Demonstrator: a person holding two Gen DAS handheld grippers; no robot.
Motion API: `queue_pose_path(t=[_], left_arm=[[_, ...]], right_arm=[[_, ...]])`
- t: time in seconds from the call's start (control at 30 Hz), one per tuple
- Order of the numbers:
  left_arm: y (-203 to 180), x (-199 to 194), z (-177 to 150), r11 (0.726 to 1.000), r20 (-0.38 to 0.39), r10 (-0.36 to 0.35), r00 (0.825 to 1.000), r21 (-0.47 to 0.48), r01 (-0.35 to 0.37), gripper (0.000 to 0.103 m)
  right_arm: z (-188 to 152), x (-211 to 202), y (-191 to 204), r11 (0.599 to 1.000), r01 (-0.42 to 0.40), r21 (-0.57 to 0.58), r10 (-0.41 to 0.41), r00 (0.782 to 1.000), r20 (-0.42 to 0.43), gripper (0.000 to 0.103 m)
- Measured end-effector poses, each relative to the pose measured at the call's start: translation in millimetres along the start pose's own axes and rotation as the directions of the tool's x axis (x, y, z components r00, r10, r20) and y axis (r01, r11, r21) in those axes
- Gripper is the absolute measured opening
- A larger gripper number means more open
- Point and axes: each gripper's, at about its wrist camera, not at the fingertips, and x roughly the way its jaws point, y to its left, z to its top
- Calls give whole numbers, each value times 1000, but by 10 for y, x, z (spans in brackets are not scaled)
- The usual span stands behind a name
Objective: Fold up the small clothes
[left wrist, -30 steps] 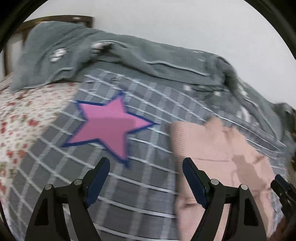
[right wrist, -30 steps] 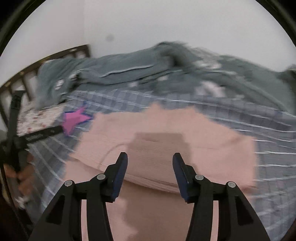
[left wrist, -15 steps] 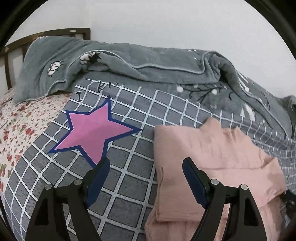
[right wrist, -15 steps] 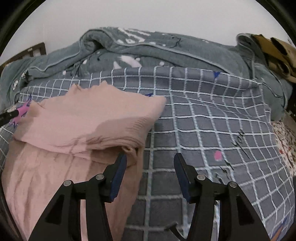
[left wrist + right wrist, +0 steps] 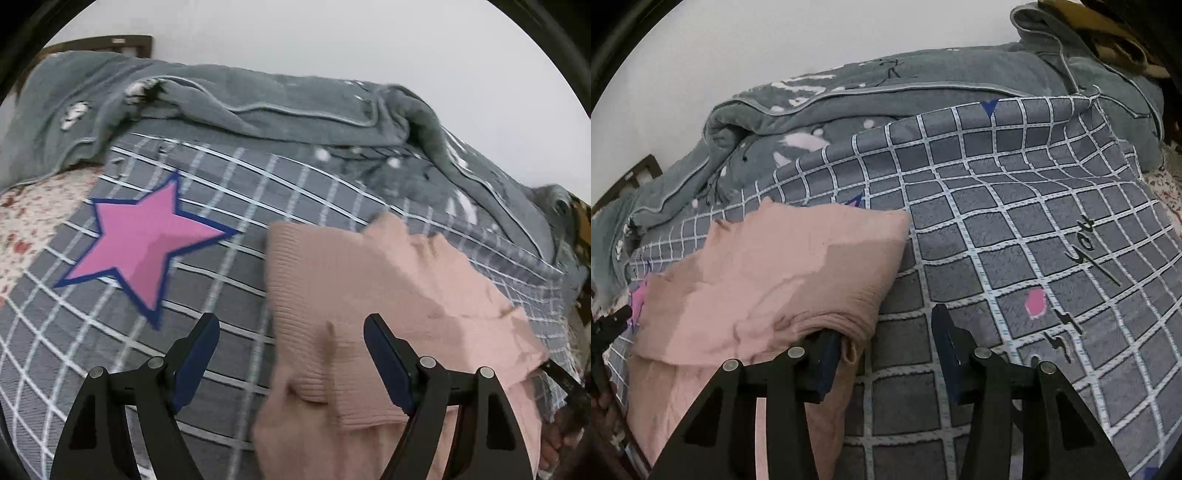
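Checked grey blanket [image 5: 1015, 236], folded pink garment [image 5: 369, 295], both hand-held grippers [image 5: 291, 358] [image 5: 886, 349] agape, empty.

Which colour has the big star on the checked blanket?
Pink star with dark blue outline; left wrist view.

You see a plain pale pink sweater [image 5: 373, 295] at 3 o'clock on a grey, white-checked blanket [image 5: 236, 192]; its pink, navy-edged star [image 5: 144, 243] sits at 9 o'clock; a floral sheet [image 5: 26, 218] lies beyond.

bare checked blanket [image 5: 1015, 236] right; heaped quilt [image 5: 923, 99] behind
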Motion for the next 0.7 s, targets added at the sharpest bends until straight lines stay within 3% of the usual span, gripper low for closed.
queue_pose_path(t=[0.13, 0.23, 0.33, 0.4, 0.7], left_arm=[[-171, 27, -51, 997, -25, -43, 999, 55, 45, 70], [-276, 0, -92, 994, -11, -61, 998, 91, 62, 66], [-327, 31, -131, 991, -16, -72, 997, 109, 73, 55], [-335, 94, -142, 992, -34, -58, 998, 114, 62, 47], [-294, 232, -135, 997, -68, -42, 997, 67, 47, 46]], right_arm=[[-28, -135, 3, 997, -32, -68, 33, 999, 22, 48], [0, -289, -137, 994, -112, -12, 113, 989, 91, 50], [17, -349, -240, 989, -139, 44, 130, 979, 154, 50], [21, -322, -233, 989, -137, 54, 127, 980, 156, 50], [-78, -90, 61, 997, -6, -82, 12, 998, 65, 50]])
